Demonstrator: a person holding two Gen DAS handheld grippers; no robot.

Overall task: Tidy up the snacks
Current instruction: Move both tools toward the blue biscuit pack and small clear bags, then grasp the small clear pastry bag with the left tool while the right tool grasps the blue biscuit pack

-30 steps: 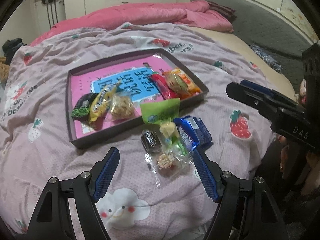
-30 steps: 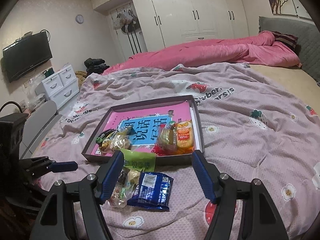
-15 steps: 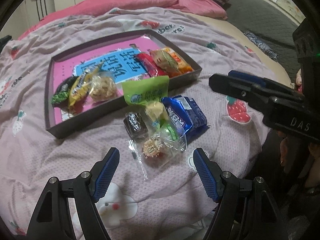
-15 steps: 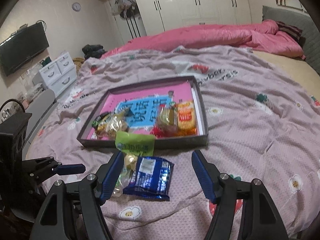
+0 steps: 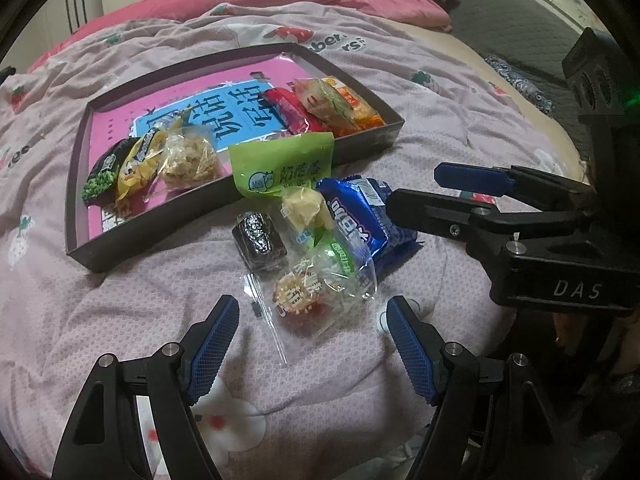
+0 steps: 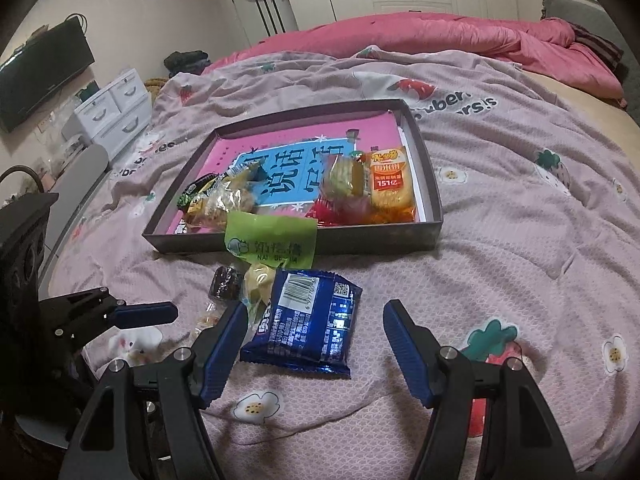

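A dark shallow box [image 5: 240, 196] [image 6: 360, 236] with a pink and blue book inside lies on the bed; several wrapped snacks rest in it at its left and right ends. In front of it lies a loose pile: a green packet [image 5: 280, 164] [image 6: 272, 242], a blue biscuit pack [image 5: 360, 220] [image 6: 308, 320], a dark wrapped cake [image 5: 260, 240] and a clear-wrapped round snack [image 5: 300, 300]. My left gripper [image 5: 310, 320] hovers open just short of the round snack. My right gripper [image 6: 314, 324] stands open around the near end of the blue pack, without gripping it.
A lilac strawberry-print quilt [image 6: 520, 240] covers the bed, with a pink duvet [image 6: 440, 40] bunched at the far end. White drawers [image 6: 112, 108] and a wall television [image 6: 40, 72] stand to the left. The right gripper's body [image 5: 560, 240] crosses the left wrist view's right side.
Both grippers have sunk toward the loose pile and tilted further down; the snacks now sit closer and larger between the fingers. Neither gripper's opening has changed and nothing has been picked up.
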